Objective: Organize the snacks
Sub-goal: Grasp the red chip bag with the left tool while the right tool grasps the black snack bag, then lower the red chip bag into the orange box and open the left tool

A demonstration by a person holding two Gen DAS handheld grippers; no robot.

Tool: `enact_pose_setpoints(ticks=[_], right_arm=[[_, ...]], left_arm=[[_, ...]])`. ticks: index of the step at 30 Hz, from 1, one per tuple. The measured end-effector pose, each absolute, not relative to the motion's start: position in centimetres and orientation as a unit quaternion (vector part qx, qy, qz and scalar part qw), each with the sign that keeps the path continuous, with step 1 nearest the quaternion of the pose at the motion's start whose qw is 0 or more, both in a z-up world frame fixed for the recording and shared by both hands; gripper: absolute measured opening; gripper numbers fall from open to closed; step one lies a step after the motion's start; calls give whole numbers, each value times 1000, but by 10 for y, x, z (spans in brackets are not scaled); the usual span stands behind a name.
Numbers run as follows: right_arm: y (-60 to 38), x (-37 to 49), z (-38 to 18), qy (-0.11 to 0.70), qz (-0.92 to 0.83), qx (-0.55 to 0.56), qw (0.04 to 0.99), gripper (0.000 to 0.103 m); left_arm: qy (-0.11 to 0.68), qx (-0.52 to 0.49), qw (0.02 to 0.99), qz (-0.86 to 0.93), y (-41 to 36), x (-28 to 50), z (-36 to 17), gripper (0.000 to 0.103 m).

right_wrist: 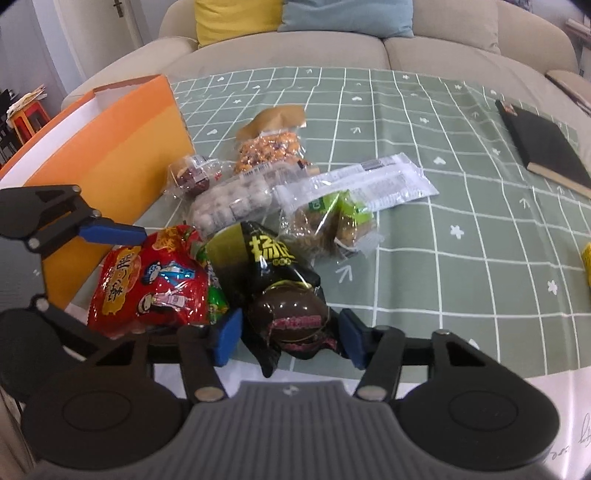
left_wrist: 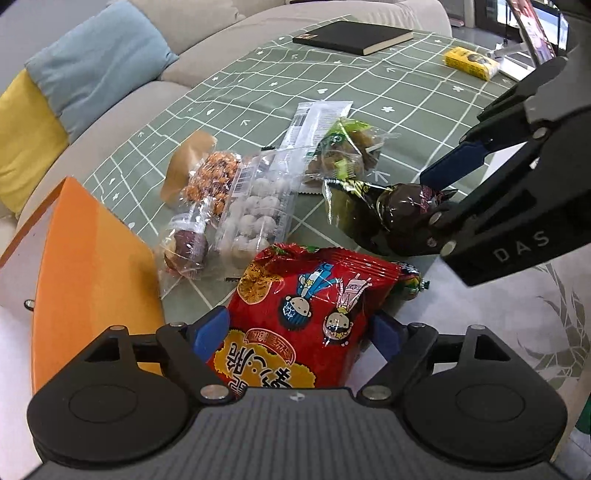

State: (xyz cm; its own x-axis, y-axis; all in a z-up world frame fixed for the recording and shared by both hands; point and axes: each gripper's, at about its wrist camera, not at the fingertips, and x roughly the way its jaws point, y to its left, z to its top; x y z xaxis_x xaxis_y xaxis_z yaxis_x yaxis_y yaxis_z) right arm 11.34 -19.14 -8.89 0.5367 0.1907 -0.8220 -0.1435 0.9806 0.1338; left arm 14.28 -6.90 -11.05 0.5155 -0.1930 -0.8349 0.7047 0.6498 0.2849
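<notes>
A red snack bag (left_wrist: 295, 314) lies at the table's near edge between the fingers of my left gripper (left_wrist: 295, 332); the blue pads touch its sides, so it is shut on the bag, which also shows in the right wrist view (right_wrist: 155, 280). My right gripper (right_wrist: 290, 338) straddles a black-and-yellow snack packet (right_wrist: 280, 291) with small gaps at each pad, so it is open. The packet also shows in the left wrist view (left_wrist: 376, 214). Several clear packets of snacks (right_wrist: 236, 199) lie in a heap behind. An orange box (right_wrist: 110, 155) stands at the left.
A black notebook (right_wrist: 546, 147) lies at the far right of the green checked tablecloth (right_wrist: 443, 258). A yellow tissue pack (left_wrist: 471, 62) sits near the notebook (left_wrist: 351, 37). A beige sofa with blue and yellow cushions (right_wrist: 295, 14) is behind the table.
</notes>
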Motion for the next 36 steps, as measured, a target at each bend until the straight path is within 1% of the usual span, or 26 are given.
enact_pose_setpoints(ticks=[1, 3, 5, 6, 7, 8, 10, 11, 13, 14, 18, 20, 23, 36], right_arm=[[-191, 113, -88, 468, 96, 22, 878, 50], [-190, 112, -87, 468, 96, 20, 878, 49], [-191, 112, -87, 468, 94, 22, 878, 49], [-191, 112, -86, 468, 94, 23, 878, 47], [-192, 112, -85, 465, 93, 26, 880, 43], [-192, 112, -84, 464, 94, 27, 880, 43], [-192, 112, -84, 468, 96, 29, 878, 42], [-193, 112, -84, 468, 95, 32, 878, 42], [-194, 111, -84, 469, 93, 35, 877, 42], [-194, 111, -83, 469, 93, 38, 878, 41], [-193, 109, -80, 465, 91, 37, 880, 41], [-194, 108, -78, 464, 92, 39, 880, 41], [-194, 105, -75, 459, 94, 41, 883, 40], [-190, 84, -49, 422, 107, 33, 900, 39]], left_arm=[[407, 314, 812, -278, -70, 141, -110, 83], [403, 325, 813, -265, -72, 136, -109, 80], [396, 328, 819, -254, -71, 128, -109, 68], [391, 331, 823, -245, -71, 125, -109, 64], [385, 334, 828, -233, -72, 121, -109, 58], [380, 333, 833, -226, -72, 118, -108, 50], [370, 332, 842, -210, -74, 111, -105, 43], [366, 331, 846, -201, -75, 109, -103, 37], [355, 325, 857, -184, -76, 104, -99, 35], [354, 317, 862, -176, -75, 102, -97, 29], [344, 289, 881, -146, -72, 98, -83, 27], [337, 277, 889, -138, -70, 96, -76, 23], [332, 263, 897, -125, -68, 92, -65, 22], [324, 188, 920, -116, -58, 75, -32, 21]])
